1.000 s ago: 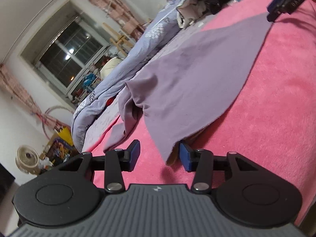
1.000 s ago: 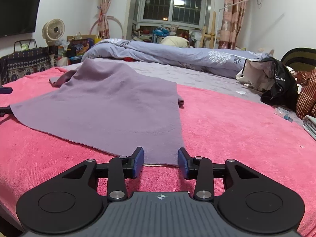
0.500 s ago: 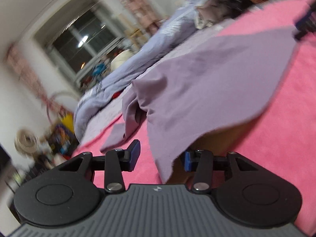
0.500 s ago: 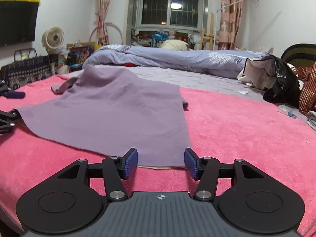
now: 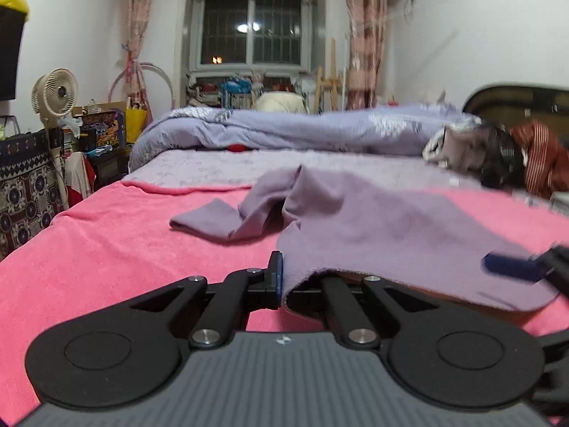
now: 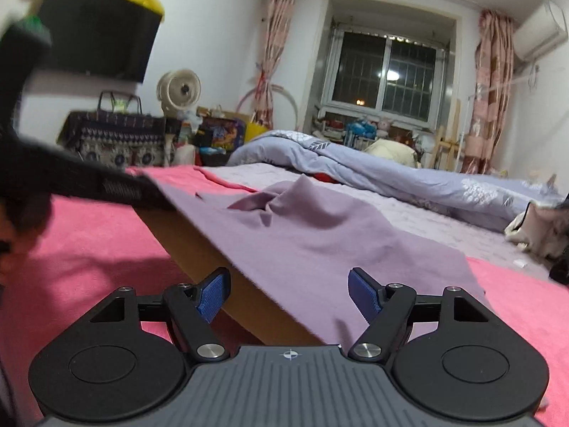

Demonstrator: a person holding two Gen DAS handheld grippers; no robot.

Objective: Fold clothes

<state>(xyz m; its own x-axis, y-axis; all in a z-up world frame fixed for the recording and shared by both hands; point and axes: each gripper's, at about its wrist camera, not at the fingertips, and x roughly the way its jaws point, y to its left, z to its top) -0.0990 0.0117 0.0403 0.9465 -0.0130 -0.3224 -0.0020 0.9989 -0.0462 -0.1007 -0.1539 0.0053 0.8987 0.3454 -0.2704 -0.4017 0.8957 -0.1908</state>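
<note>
Nearest, the left tool (image 5: pixel 282 284) is clamped on the near hem of the purple garment (image 5: pixel 373 227), its fingers together with the cloth edge pinched between them. The corner is lifted off the pink blanket (image 5: pixel 106 249), and a tan underside shows below the raised edge. The tool is held low and level, pointing up the bed towards the window (image 5: pixel 252 32).

The right tool (image 6: pixel 290 293) stands apart, both blue pads (image 6: pixel 213 293) clear of the cloth. The garment's other near edge lies between and just ahead of its fingers, not gripped. It too is held low, pointing up the bed and rolled slightly to one side. In its view the left tool appears at the far left, holding the hem up so that the edge runs taut and slanted down towards the right tool.

Judgement: the step in hand is taking hold of the two near corners before a fold. One corner is secured; the other is not. The next move calls for the right tool to ease forward onto the hem and close, then both to carry the edge away up the bed.

Further off, the garment spreads across the blanket, with a sleeve (image 5: pixel 209 222) bunched and trailing left. Beyond lie a lilac quilt (image 5: pixel 302 131) and a heap of clothes (image 5: pixel 498 156) at far right.
</note>
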